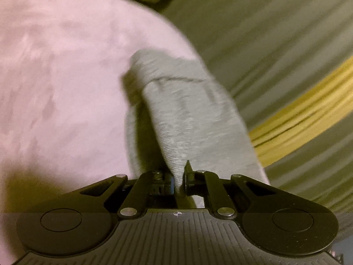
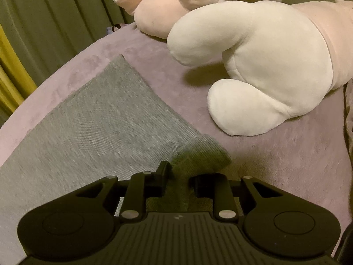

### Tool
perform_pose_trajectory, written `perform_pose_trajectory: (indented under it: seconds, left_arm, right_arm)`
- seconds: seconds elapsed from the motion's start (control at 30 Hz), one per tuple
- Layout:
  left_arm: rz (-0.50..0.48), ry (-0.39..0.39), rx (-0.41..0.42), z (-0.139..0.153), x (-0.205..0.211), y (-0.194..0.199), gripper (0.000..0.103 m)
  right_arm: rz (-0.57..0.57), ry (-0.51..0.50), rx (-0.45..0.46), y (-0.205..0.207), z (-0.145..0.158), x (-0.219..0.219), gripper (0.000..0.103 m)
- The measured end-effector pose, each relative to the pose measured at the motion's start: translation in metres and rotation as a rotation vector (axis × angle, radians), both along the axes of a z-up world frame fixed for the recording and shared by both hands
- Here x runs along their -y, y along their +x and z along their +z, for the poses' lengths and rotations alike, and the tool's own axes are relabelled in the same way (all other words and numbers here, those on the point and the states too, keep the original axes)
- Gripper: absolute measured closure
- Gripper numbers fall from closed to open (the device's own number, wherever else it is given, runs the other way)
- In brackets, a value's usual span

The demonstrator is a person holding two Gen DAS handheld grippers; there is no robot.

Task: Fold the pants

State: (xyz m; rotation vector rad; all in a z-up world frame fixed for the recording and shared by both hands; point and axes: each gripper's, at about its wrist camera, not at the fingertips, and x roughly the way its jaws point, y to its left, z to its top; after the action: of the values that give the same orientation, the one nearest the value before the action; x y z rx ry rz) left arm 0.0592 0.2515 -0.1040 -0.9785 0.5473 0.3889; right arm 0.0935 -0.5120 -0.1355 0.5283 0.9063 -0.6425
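Closest to our left wrist camera, the left gripper (image 1: pixel 179 176) has its jaws pressed together on a ridge of the grey pants (image 1: pixel 176 110). That cloth rises out of the pinch as a ribbed fold and runs away from us to a rounded, cuff-like end near the far edge of the pink blanket (image 1: pixel 55 77). One seam line crosses the fabric just short of that end. We see the blanket filling the left half of this view, soft and blotchy, with a dark shadow at its lower left. To the right, beyond the blanket's edge, hang olive curtains (image 1: pixel 275 33) with a yellow band (image 1: pixel 304 110) running through them. The whole view is somewhat blurred.

From our right wrist camera, the right gripper (image 2: pixel 178 181) has its jaws standing a little apart, with a bunched grey end of the pants (image 2: pixel 99 121) lying between them; we cannot tell whether the pads actually press on it. The rest of the pants spread flat to the left, a broad grey panel on the blanket (image 2: pixel 286 154) reaching a pointed corner farther off. A white plush toy (image 2: pixel 264 66) lies well to the right of the pants, and a pink plush toy (image 2: pixel 165 11) rests behind it. Curtains (image 2: pixel 55 11) hang at the upper left beyond the blanket's rim.
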Motion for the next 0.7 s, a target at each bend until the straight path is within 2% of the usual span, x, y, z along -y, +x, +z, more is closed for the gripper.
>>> perform_pose_trajectory:
  seconds: [0.07,0.23,0.33,0.37,0.4,0.43,0.47,0.53,0.6,0.63,0.7]
  left_arm:
    - [0.014,-0.04,-0.026,-0.006,-0.005,0.0,0.089]
    - [0.017,-0.031,-0.032,-0.003,-0.005,-0.001,0.08]
    - [0.012,-0.016,-0.029,-0.002,-0.002,0.007,0.073]
    - [0.013,-0.008,-0.031,-0.001,0.0,0.007,0.07]
    - [0.012,0.003,-0.028,-0.001,0.001,0.01,0.068]
    - [0.01,0.01,-0.022,-0.001,0.002,0.012,0.063]
    - [0.011,0.02,-0.02,0.0,0.002,0.009,0.06]
    - [0.02,0.04,-0.025,0.003,0.002,0.005,0.057]
    - [0.041,0.063,-0.037,0.006,0.002,0.002,0.042]
    - [0.065,0.082,-0.062,0.008,0.003,0.0,0.026]
    - [0.096,0.102,-0.081,0.009,0.002,-0.003,0.024]
  right_arm:
    - [-0.003,0.003,0.002,0.0,-0.001,0.0,0.079]
    - [-0.004,0.005,0.006,0.0,-0.002,-0.001,0.077]
    - [0.001,0.014,0.014,0.0,-0.002,-0.002,0.066]
    - [0.013,0.024,0.022,0.0,-0.003,-0.001,0.049]
    - [0.04,0.044,0.039,0.001,-0.003,-0.001,0.02]
    - [0.088,0.074,0.057,0.004,-0.005,-0.002,0.008]
    - [0.125,0.075,0.046,0.007,-0.005,-0.005,0.005]
    - [0.138,0.007,-0.033,0.015,-0.004,-0.013,0.004]
    - [0.119,-0.117,-0.134,0.022,-0.001,-0.025,0.004]
    - [0.112,-0.188,-0.159,0.023,0.003,-0.032,0.004]
    - [0.133,-0.316,-0.148,0.024,0.016,-0.05,0.004]
